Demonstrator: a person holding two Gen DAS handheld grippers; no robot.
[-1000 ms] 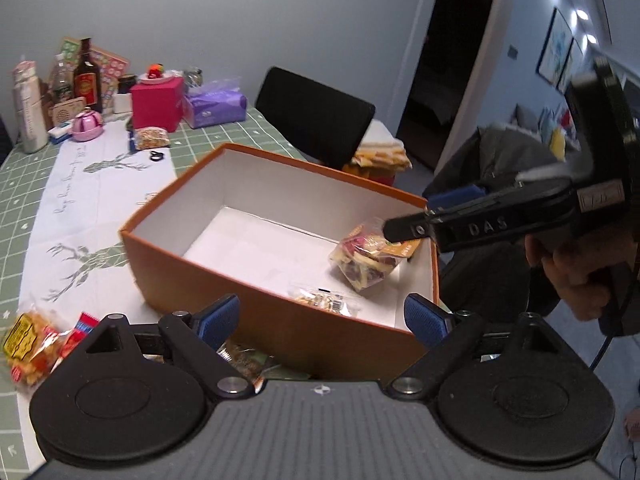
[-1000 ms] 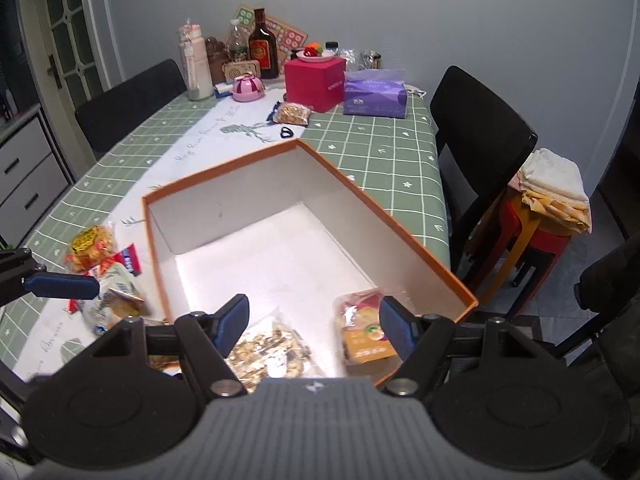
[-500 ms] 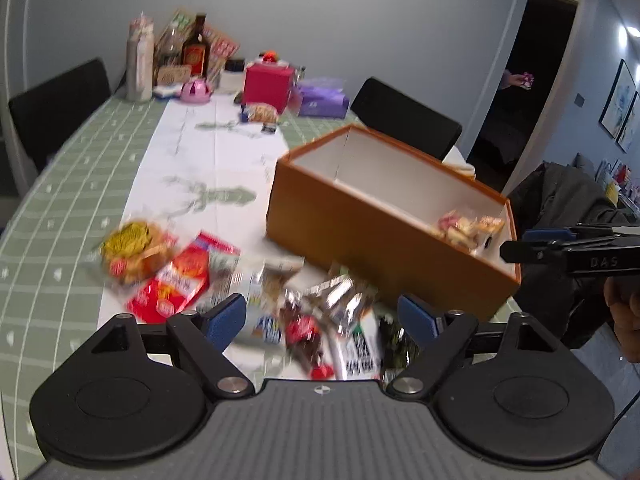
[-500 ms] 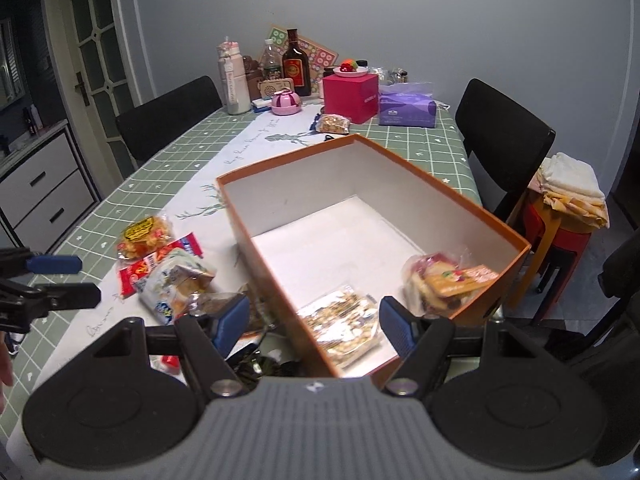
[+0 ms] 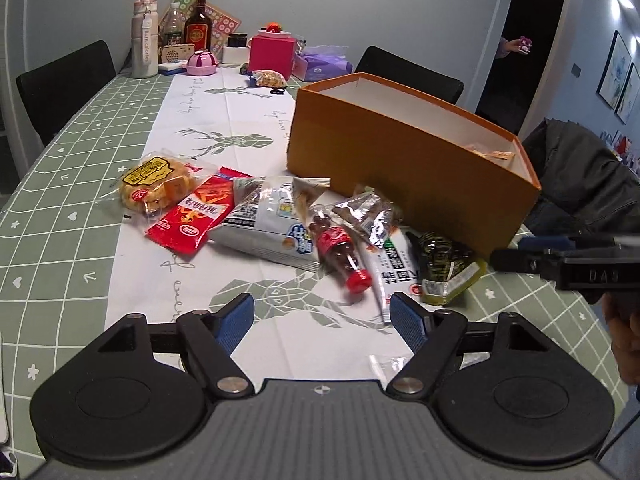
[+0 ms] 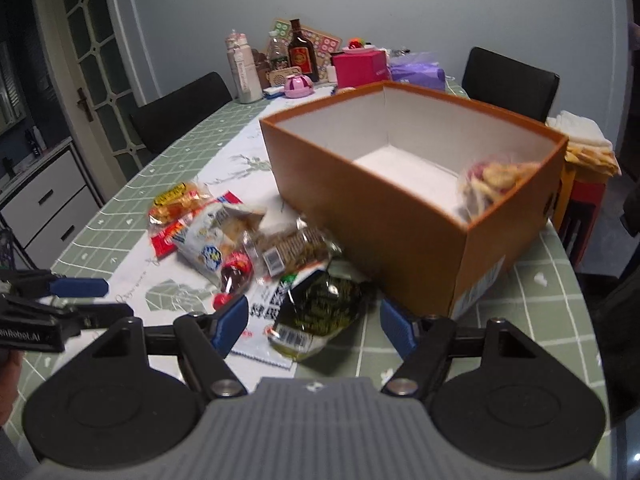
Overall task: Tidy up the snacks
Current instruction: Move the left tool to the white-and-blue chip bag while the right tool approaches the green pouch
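Orange box holds one snack bag while overlapping packets lie beside it; left gripper and right gripper hover wide open, empty, risking a two-packet grab.

The orange box wall hides most of the snack bag inside.

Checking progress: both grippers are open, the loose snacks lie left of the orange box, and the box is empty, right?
Not empty: the right wrist view shows a snack bag inside the orange box. The rest holds: left gripper and right gripper are open.
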